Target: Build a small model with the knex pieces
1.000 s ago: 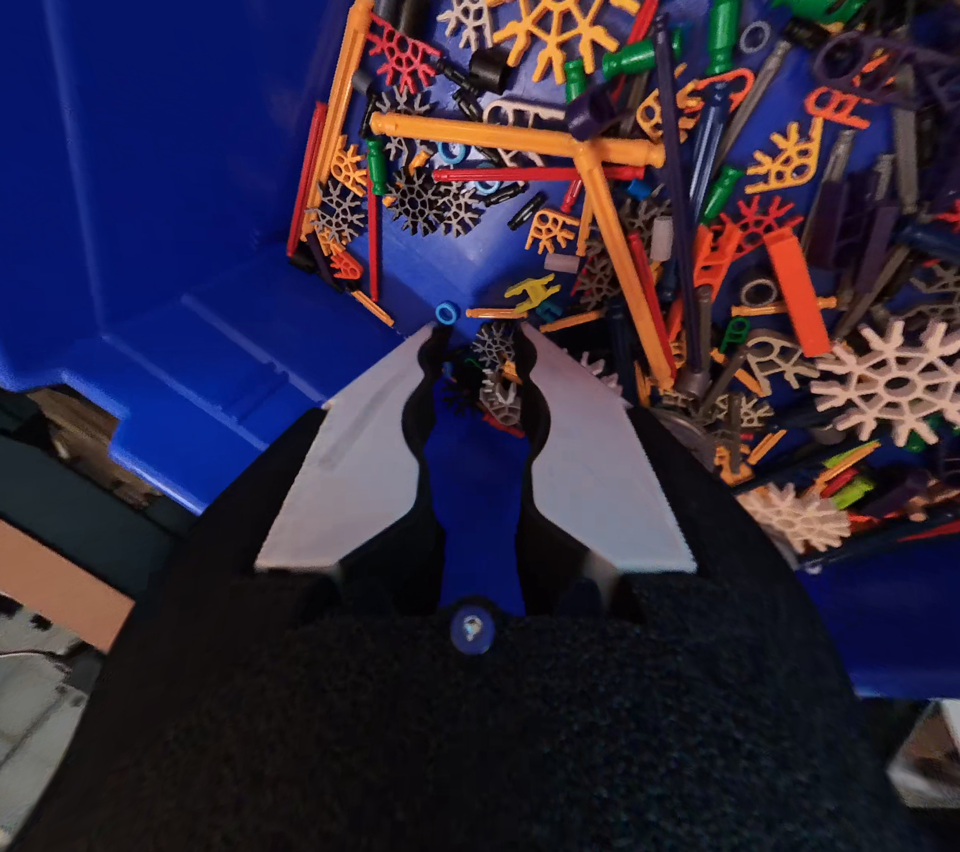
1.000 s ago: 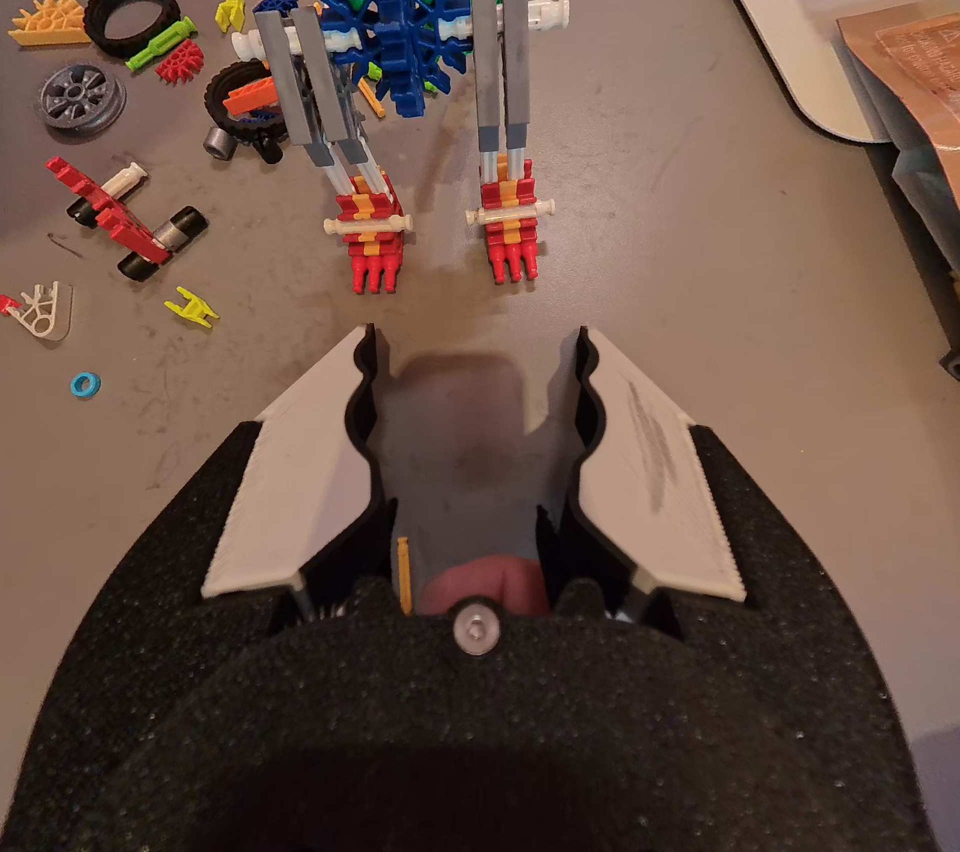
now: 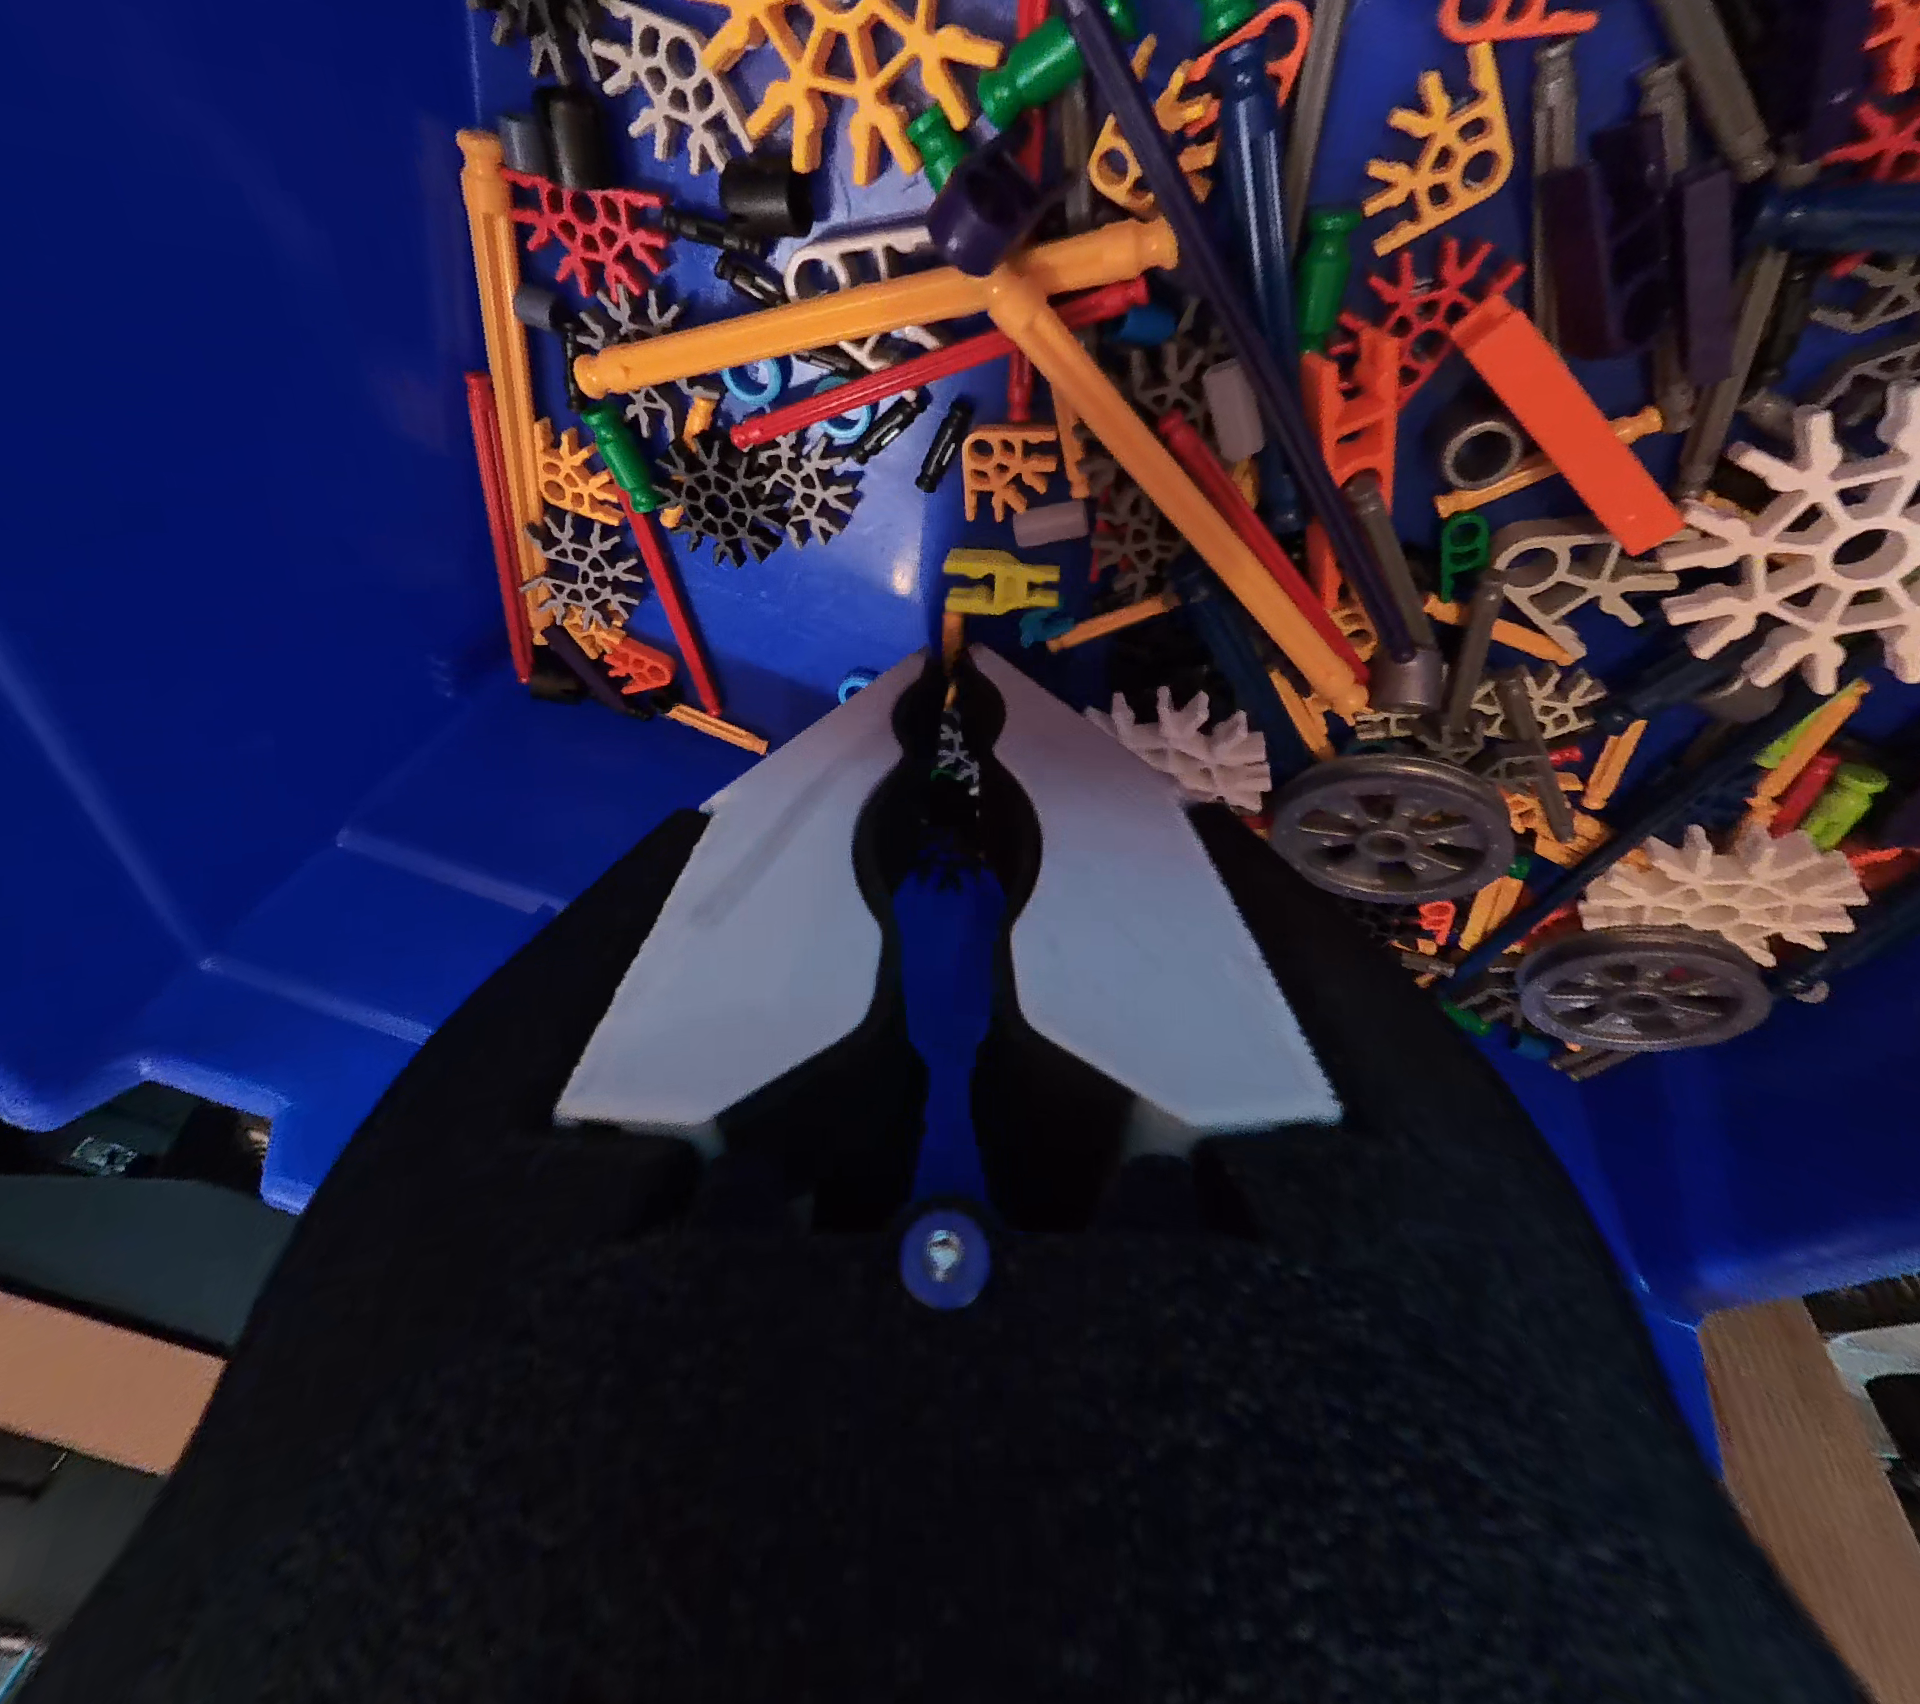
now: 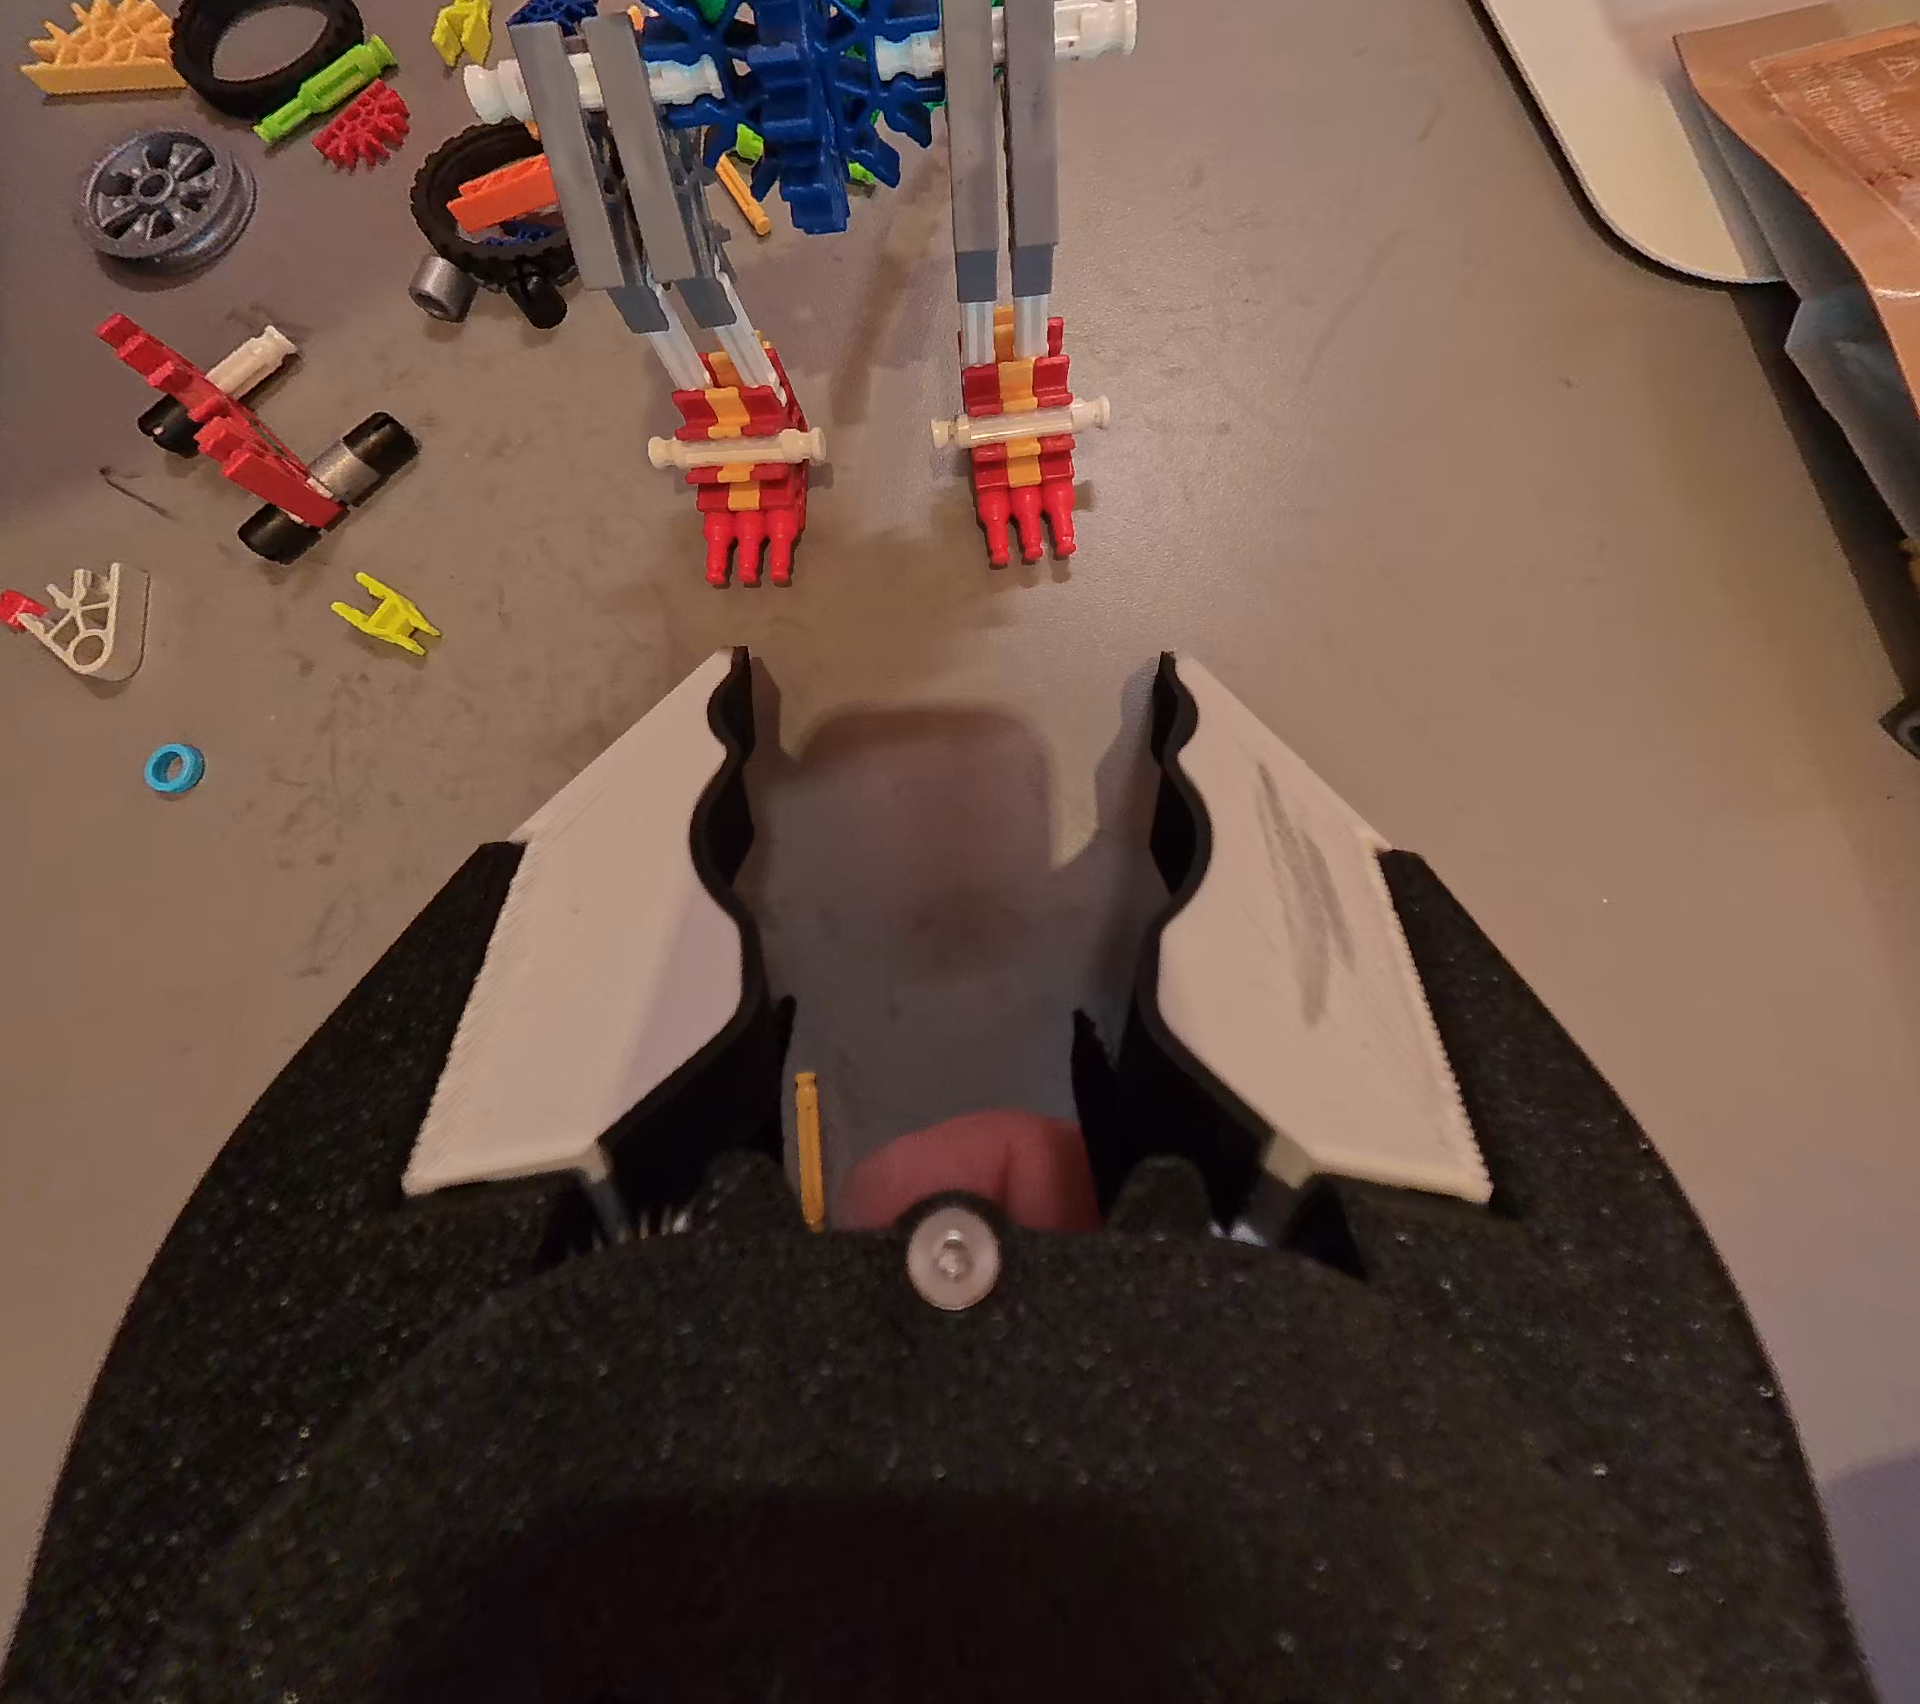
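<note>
The left gripper reaches down into a blue plastic bin that is filled with loose construction-toy pieces. Its two white fingers are pressed almost together, and between them sits a small grey-black snowflake connector; its lower teeth show against the blue floor of the bin. The tips point at a yellow clip connector, which lies just in front of them. On the right of the fingers lie a white snowflake connector and a grey spoked wheel. Farther up, long orange rods cross over a red rod, and a big yellow connector lies near the back wall.

The right gripper hovers low over a grey table, tilted forward and down. Its fingers stand wide apart and hold nothing; only the table surface and a shadow show between them. A thin orange rod lies by the base of the left finger. Ahead of the tips, apart from them, stands a built toy figure with a blue snowflake body, grey legs and two red and orange feet on the table. To the left lie a black tyre, a grey wheel hub, a lime clip and a small blue ring.
</note>
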Action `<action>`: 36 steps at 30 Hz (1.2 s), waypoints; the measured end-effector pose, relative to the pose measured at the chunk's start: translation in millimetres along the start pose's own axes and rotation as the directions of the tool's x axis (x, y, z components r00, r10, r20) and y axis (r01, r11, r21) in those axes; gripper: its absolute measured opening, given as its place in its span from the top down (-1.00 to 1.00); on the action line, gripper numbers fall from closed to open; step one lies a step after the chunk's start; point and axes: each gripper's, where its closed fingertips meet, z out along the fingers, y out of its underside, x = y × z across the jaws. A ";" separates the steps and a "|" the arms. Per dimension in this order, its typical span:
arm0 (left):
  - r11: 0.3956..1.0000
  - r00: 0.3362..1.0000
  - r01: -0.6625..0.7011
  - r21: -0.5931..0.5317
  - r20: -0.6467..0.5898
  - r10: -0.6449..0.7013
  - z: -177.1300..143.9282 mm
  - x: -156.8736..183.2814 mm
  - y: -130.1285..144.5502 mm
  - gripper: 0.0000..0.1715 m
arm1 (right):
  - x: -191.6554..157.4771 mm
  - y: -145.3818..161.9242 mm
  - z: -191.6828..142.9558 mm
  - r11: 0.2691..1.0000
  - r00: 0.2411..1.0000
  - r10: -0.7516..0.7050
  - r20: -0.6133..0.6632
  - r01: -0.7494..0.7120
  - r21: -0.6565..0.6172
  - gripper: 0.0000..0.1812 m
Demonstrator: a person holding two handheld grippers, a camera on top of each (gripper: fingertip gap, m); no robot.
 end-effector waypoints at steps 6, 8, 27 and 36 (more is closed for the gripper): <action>0.996 0.998 0.038 0.076 0.043 -0.041 -12.1 -6.2 -4.5 1.00 | -0.1 0.0 -0.2 1.000 1.000 0.000 0.000 0.000 0.000 0.15; 0.992 0.996 0.050 0.119 0.069 -0.058 -24.7 -7.6 -8.8 1.00 | 0.0 0.0 -0.2 1.000 1.000 0.002 0.002 -0.002 0.001 0.15; 0.819 0.908 -0.409 0.402 0.088 0.410 -142.8 146.5 -166.6 1.00 | -0.1 0.2 0.1 1.000 1.000 -0.004 -0.003 0.004 -0.002 0.15; 0.818 0.879 -0.450 0.358 0.015 0.476 -112.0 164.0 -183.4 0.93 | -0.4 0.4 0.1 1.000 1.000 -0.008 -0.003 0.008 -0.003 0.14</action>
